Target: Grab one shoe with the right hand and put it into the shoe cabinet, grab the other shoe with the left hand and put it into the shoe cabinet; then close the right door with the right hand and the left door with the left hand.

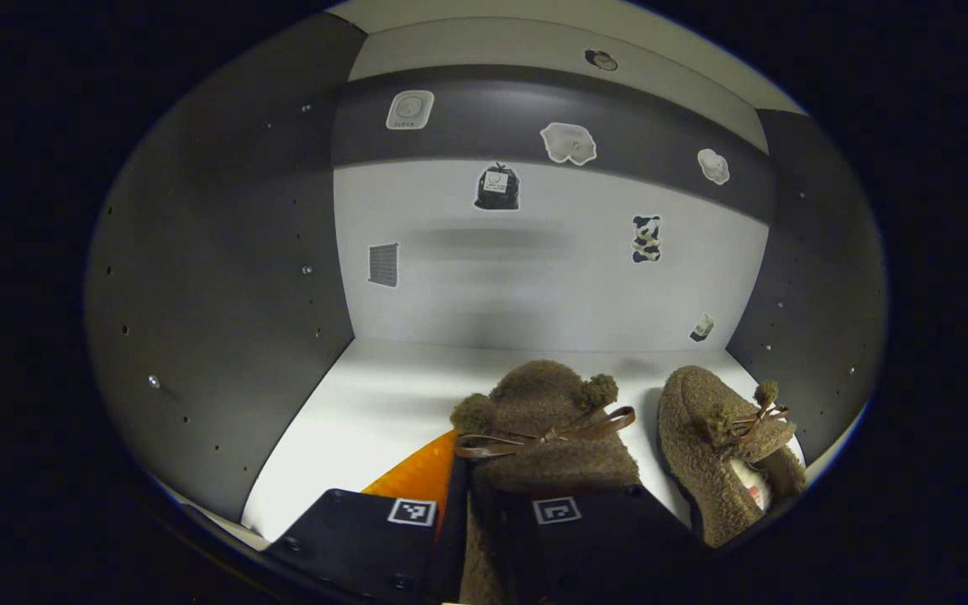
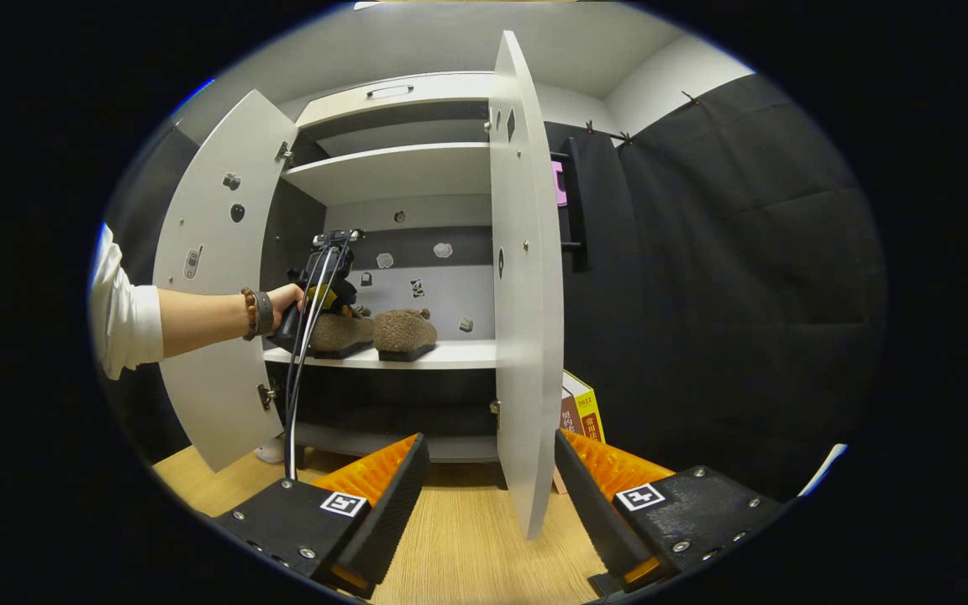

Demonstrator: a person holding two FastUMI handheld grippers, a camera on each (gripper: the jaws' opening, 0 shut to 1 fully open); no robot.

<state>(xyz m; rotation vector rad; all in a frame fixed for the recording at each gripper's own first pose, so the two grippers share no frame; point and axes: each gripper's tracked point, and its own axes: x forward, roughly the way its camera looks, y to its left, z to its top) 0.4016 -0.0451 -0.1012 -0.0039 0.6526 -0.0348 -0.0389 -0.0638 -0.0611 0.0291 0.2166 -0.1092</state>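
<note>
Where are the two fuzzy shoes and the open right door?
Held shoe (image 1: 547, 437), left gripper view, its toe top.
Other shoe (image 1: 702, 445), left gripper view, its fuzzy side.
Right door (image 2: 518, 277), right gripper view, its inner face.

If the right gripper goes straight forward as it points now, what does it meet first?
Most likely the edge of the open right door, which stands between the open right gripper fingers. Depth is hard to judge, but nothing shows nearer.
</note>
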